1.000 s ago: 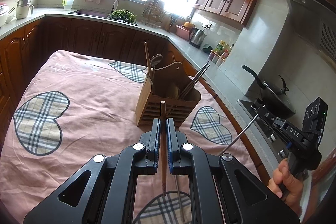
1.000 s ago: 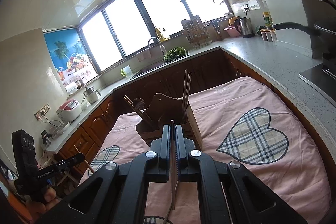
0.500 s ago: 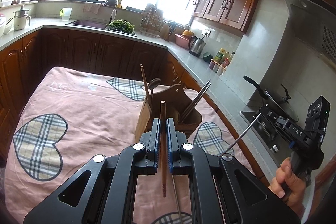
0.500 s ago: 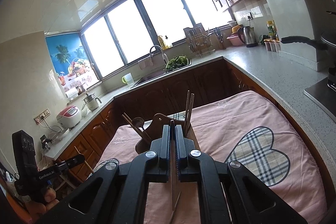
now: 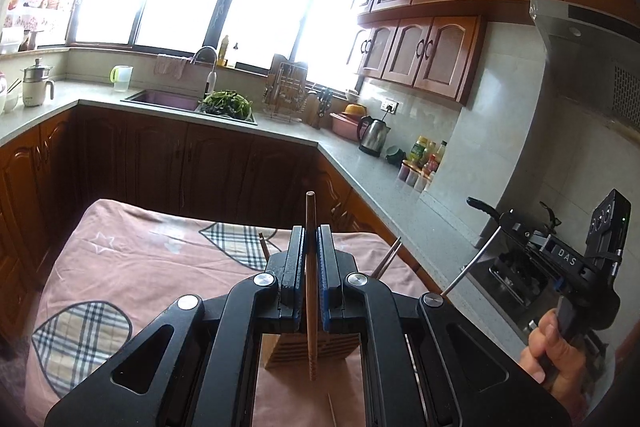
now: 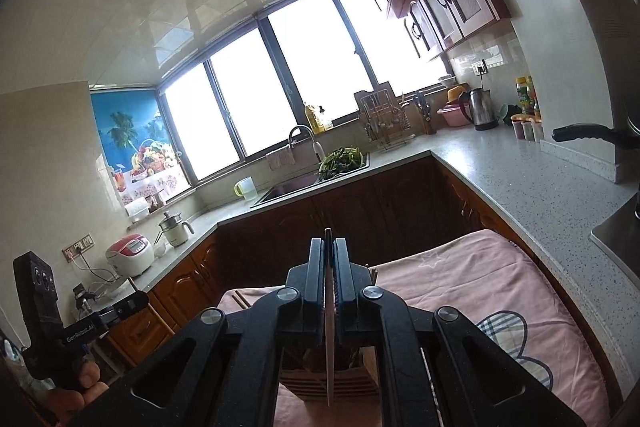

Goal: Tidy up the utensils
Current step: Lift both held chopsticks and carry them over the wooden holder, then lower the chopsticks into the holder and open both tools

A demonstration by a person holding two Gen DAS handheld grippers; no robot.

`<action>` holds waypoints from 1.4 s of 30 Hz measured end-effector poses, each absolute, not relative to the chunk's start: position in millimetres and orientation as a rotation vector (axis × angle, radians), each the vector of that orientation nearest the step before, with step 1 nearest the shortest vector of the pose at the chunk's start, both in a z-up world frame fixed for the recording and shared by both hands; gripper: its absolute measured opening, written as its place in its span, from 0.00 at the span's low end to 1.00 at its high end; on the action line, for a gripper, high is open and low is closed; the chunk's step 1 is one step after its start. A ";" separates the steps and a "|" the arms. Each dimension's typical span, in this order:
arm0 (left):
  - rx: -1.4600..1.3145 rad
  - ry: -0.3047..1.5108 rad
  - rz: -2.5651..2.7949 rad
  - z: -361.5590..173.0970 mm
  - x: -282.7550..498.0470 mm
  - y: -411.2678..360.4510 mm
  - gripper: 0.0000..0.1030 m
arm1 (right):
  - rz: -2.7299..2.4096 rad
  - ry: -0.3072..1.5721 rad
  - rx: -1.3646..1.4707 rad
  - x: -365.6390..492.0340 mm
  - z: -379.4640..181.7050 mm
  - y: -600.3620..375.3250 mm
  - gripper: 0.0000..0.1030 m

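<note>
While both tools are carried high above the pink heart-patterned cloth, one slender utensil is pinched in each. In the left wrist view, the left gripper is pressed together on a brown wooden chopstick, which is held nearly upright, its blunt end projecting past the fingertips toward twelve o'clock and its thin end hanging toward six o'clock in front of the slatted wooden utensil holder. That upright hold is judged to be chosen so the stick can be lowered end-first into a slot. Other sticks already standing in the holder are seen poking out at eleven o'clock and two o'clock of the fingers.

In the right wrist view, the right gripper is closed on a pale thin chopstick, likewise kept vertical, with its lower tip hanging before the same holder, which sits on the cloth at six o'clock. From the left camera the metal-looking rod is seen slanting out of the other tool at three o'clock.

Writing can be read on both handles: "DAS" on the right-hand tool as seen from the left camera, and "GenRobot.AI" on the left-hand tool at eight o'clock of the right view. Which compartment each stick is meant for cannot be told.
</note>
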State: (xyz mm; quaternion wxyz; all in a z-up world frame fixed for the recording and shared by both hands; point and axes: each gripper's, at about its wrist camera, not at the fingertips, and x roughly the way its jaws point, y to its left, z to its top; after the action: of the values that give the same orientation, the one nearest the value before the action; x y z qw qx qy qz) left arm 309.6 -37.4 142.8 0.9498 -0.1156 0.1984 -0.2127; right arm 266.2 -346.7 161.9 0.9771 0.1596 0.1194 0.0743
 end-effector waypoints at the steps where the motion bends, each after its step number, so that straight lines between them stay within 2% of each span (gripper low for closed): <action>1: -0.236 0.398 -0.430 144.9 314.1 -38.7 0.05 | 0.148 0.233 0.318 269.5 164.4 -346.6 0.04; 12: -0.285 0.339 -0.390 148.1 351.9 -42.4 0.05 | 0.126 0.209 0.305 303.6 169.1 -346.4 0.04; 32: -0.282 0.473 -0.342 65.4 387.5 -68.8 0.05 | 0.095 0.320 0.352 346.7 102.4 -345.5 0.04; 42: -0.221 0.500 -0.320 53.5 386.6 -81.9 0.05 | 0.092 0.375 0.348 353.8 83.5 -337.2 0.04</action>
State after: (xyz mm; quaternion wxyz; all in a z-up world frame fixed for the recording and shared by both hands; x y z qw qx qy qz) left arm 386.6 -81.9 53.5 0.9503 -0.1086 0.2458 -0.1575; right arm 353.8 -337.2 83.5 0.9663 0.1722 0.1855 0.0457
